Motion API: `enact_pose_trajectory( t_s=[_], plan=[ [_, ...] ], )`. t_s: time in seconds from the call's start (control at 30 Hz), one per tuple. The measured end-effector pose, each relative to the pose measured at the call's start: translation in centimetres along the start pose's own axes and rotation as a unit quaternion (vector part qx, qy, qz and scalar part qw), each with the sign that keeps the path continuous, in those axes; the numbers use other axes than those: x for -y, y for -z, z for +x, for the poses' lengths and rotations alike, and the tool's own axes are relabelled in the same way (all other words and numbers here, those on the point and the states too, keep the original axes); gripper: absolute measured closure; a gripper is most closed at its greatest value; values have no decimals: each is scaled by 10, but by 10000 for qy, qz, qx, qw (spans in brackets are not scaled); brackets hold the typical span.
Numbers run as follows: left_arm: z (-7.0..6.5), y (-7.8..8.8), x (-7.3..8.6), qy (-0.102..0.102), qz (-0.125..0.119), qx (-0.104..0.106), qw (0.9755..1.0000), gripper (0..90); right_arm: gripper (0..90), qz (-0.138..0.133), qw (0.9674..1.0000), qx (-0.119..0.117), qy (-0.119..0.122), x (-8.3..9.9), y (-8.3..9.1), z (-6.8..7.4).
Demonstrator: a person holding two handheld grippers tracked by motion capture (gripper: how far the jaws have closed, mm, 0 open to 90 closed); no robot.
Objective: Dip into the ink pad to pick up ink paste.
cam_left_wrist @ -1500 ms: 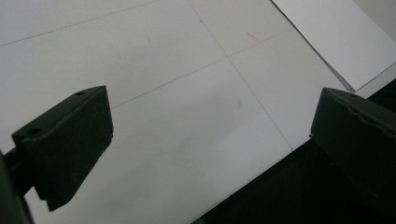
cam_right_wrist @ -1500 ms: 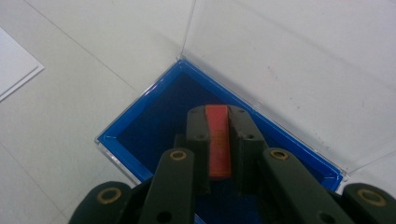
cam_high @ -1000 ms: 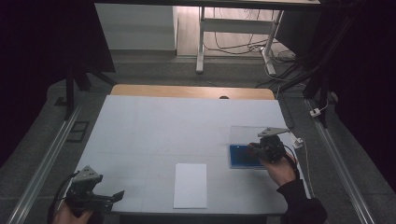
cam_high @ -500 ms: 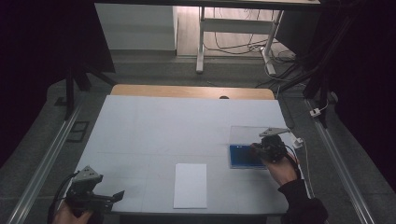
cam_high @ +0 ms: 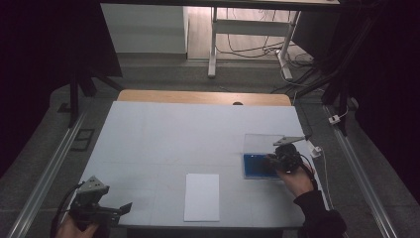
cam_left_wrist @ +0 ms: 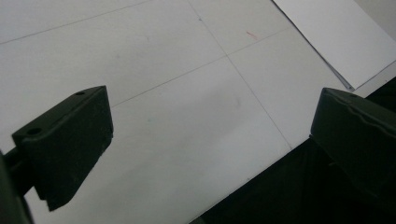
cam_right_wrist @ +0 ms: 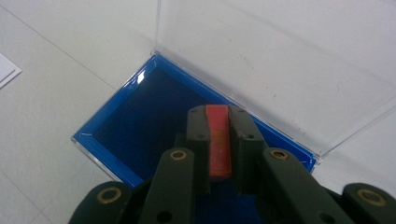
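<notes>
A shallow blue box (cam_right_wrist: 140, 112) (cam_high: 257, 166) with its clear lid (cam_right_wrist: 280, 60) swung open lies at the right of the white table (cam_high: 198, 134). My right gripper (cam_right_wrist: 218, 114) (cam_high: 277, 158) hovers over the box, shut on a thin red slab (cam_right_wrist: 218, 140) that stands on edge between its pads. A white sheet of paper (cam_high: 202, 196) (cam_left_wrist: 341, 37) lies near the front edge at the middle. My left gripper (cam_high: 116, 210) (cam_left_wrist: 210, 140) is held at the front left corner, open, with nothing between its jaws.
The table's front edge (cam_left_wrist: 252, 177) runs just under the left gripper, with darkness beyond. A wooden strip (cam_high: 203, 97) borders the far edge. Metal rails (cam_high: 49, 168) flank both sides, and a white cable plug (cam_high: 317, 148) lies by the right edge.
</notes>
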State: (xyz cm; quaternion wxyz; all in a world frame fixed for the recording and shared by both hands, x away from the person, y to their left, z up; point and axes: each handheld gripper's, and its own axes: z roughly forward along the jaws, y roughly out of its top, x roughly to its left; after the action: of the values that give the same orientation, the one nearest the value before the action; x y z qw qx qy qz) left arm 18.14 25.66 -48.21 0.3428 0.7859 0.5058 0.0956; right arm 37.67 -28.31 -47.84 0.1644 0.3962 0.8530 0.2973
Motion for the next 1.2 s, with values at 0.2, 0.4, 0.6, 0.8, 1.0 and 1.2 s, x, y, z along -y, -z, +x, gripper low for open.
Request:
enact_pose_trajectory(
  t_s=[0.2, 0.4, 0.6, 0.8, 1.0, 1.2],
  plan=[
    [0, -1, -1, 4, 38, -7, 10000, 0, 807, 84, 9994, 211, 260, -2, -1, 10],
    [0, -1, -1, 13, 37, 2, 10000, 0, 808, 39, 9997, 156, 168, 0, -1, 7],
    [1, -1, 0, 3, 12, 2, 10000, 0, 810, -89, 9994, -141, -292, 4, -1, -6],
    [1, -1, -1, 17, 29, 4, 10000, 0, 810, -9, 9999, 110, 43, 1, -1, 3],
    [1, -1, 0, 17, 28, 9, 10000, 0, 809, -31, 10000, 70, -19, 2, -1, 2],
    [1, -1, 0, 17, 28, 10, 10000, 0, 807, -68, 9998, -82, -149, 3, 0, -3]
  ],
)
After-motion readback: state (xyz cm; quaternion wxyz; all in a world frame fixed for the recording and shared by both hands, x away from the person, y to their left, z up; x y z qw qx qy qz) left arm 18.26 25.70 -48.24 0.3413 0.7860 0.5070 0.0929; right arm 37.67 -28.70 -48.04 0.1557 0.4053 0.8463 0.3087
